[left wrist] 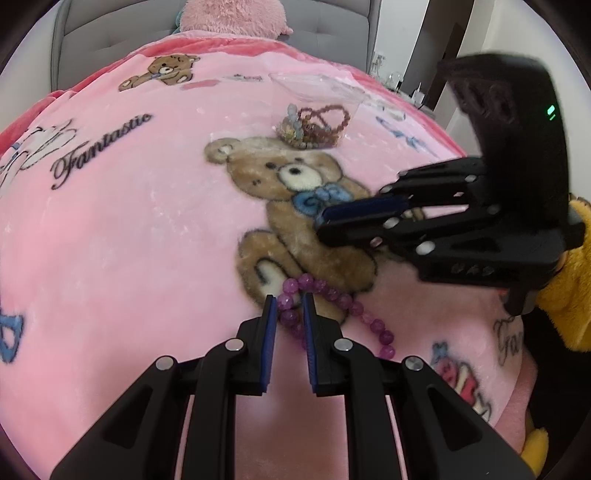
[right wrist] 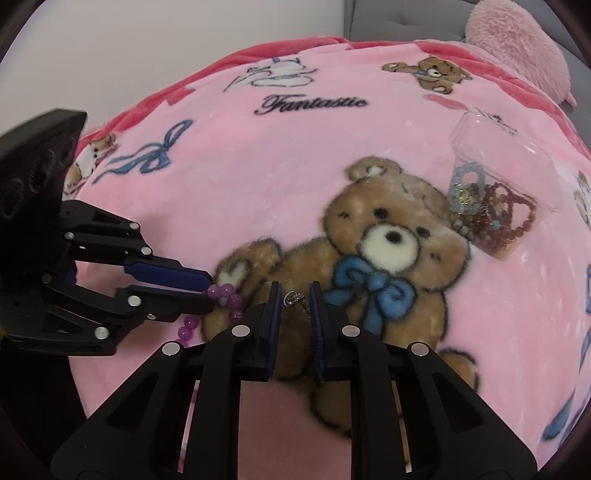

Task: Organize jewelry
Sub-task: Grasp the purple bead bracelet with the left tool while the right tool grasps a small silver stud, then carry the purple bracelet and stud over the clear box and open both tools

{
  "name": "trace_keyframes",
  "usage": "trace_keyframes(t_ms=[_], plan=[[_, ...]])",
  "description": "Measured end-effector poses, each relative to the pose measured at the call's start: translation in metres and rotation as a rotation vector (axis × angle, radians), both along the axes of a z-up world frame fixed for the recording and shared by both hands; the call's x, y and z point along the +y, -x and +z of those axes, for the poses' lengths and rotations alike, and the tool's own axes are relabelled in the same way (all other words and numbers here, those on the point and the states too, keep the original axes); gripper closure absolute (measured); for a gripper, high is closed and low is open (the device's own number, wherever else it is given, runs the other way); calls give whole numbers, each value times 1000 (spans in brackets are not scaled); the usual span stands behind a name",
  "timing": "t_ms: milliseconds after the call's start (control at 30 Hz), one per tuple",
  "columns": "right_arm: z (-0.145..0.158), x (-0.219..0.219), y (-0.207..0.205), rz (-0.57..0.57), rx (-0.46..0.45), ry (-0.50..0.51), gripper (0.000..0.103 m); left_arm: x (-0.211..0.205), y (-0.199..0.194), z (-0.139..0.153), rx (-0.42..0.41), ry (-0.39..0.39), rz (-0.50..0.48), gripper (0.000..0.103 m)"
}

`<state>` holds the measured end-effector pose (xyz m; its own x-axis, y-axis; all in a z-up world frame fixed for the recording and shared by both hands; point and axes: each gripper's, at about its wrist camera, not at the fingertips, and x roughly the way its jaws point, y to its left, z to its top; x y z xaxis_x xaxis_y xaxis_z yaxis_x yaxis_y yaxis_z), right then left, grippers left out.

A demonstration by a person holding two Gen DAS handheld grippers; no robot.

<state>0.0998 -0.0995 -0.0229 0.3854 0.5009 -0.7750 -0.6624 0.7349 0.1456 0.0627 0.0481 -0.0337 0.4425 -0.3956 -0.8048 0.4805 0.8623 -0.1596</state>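
Observation:
A purple bead bracelet lies on the pink teddy-bear blanket. My left gripper has its fingers narrowly apart on either side of the bracelet's near beads; it also shows in the right wrist view at the beads. My right gripper is narrowly open around a small silver piece with a thin chain; in the left wrist view it hovers over the bear print. A clear plastic bag holds several bead bracelets farther back.
A fluffy pink pillow and grey headboard stand at the far end. A yellow plush toy sits at the right edge of the bed. A white wall borders the left side.

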Motion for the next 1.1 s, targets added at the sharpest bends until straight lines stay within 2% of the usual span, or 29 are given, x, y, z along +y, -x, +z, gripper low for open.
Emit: trace_keyframes(t_ms=[167,300,333,400,667,933,1100], plan=[[6,-6,-2,-22,5,-25,88,1,-7,-5,29,22,16,88],[11,-8,-3,-33,5,-44,88,-5,-3,-7,3,-16,8,89],[12,-8,-3,-35,1,-44,88,-6,-3,-7,-2,-24,9,93],[14,-8,-2,-36,0,-50,88,-6,-1,-4,-13,-32,11,93],[34,-23,-1,-73,-19,-98,88,-11,2,16,-54,-38,-4,93],[69,-43,-5,-104,-99,-121,88,-21,-4,40,-98,-36,-30,93],[94,-58,-13,-130,-158,-128,88,-33,-13,69,-159,-2,-38,93]])
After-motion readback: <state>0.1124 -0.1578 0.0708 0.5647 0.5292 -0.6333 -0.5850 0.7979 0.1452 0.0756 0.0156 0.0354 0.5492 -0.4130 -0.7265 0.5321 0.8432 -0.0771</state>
